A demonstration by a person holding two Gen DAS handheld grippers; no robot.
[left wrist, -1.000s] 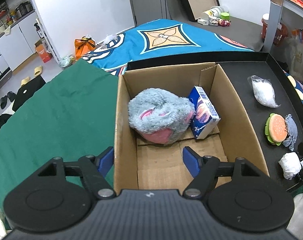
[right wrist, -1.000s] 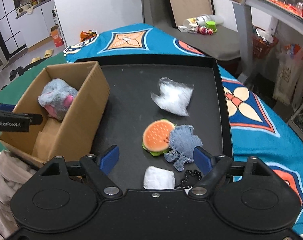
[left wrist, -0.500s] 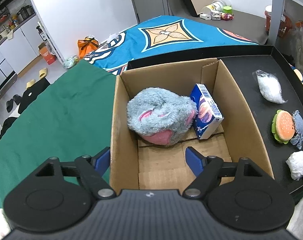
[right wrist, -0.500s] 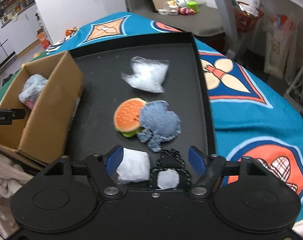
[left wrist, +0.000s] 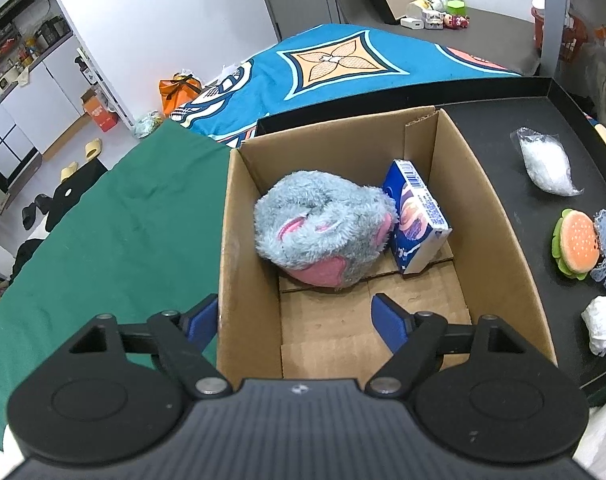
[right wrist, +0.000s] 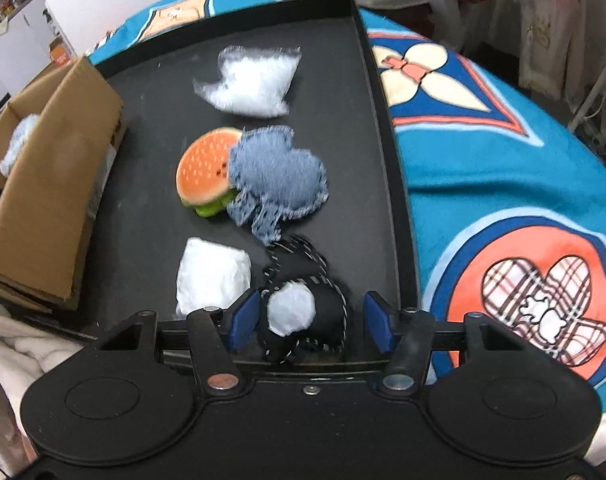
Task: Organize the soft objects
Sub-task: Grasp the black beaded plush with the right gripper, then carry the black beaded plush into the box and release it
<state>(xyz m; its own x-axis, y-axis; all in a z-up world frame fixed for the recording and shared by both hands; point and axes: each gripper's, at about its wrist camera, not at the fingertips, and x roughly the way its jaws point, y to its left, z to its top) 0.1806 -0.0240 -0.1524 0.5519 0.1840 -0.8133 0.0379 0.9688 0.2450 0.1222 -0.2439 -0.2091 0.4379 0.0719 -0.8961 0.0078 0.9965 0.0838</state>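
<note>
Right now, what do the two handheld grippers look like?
The left gripper and right gripper match: a black plastic body, two round discs at the base, silver pivot screws, black linkage arms, blue-padded fingers. The left's top plate is ribbed. No cables, markings, hands or sleeves are visible.

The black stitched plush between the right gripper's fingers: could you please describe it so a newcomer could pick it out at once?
Find the black tray beside the cardboard box. At its near edge, past the burger plush and denim patch, the black stitched plush lies right of a white wad. Only it is black, with white stitching and a round white spot.
</note>
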